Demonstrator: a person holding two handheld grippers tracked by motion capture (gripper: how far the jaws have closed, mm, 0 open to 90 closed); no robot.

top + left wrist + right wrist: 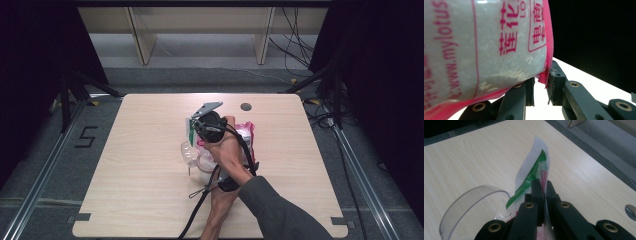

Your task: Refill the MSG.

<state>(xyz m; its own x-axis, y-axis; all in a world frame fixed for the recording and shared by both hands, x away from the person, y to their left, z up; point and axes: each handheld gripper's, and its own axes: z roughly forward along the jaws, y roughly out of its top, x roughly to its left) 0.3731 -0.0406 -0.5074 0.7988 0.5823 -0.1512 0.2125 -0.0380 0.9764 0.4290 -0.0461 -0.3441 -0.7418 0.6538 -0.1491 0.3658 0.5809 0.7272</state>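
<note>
The bag (245,134), clear plastic w/ pink edges and pink print, sits about mid-counter, tilted over a clear plastic container (192,155) that stands on the counter (140,165) just left of it. Both of the person's forearms come in from the near edge and cross over the bag, so much of it is hidden in the high view.

Right hand-held gripper (543,185): jaws clenched tight on the bag's top strip, a white flap w/ a green band (534,173) that stands up between the pads. In the high view that flap shows at the bag's far-left corner (190,131), under the grey plate. In the right gripper view the container's round clear rim (471,202) lies left of the jaws.

Left hand-held gripper (541,81): jaws nearly together w/ the bag's pink seam (543,77) between them. The right pad touches the seam; can't tell whether the left pad presses on it, so grip not certain. The bag's white grainy contents (486,50) bulge above and left of the jaws.

A round grey grommet (245,106) sits in the counter, far of the bag.
</note>
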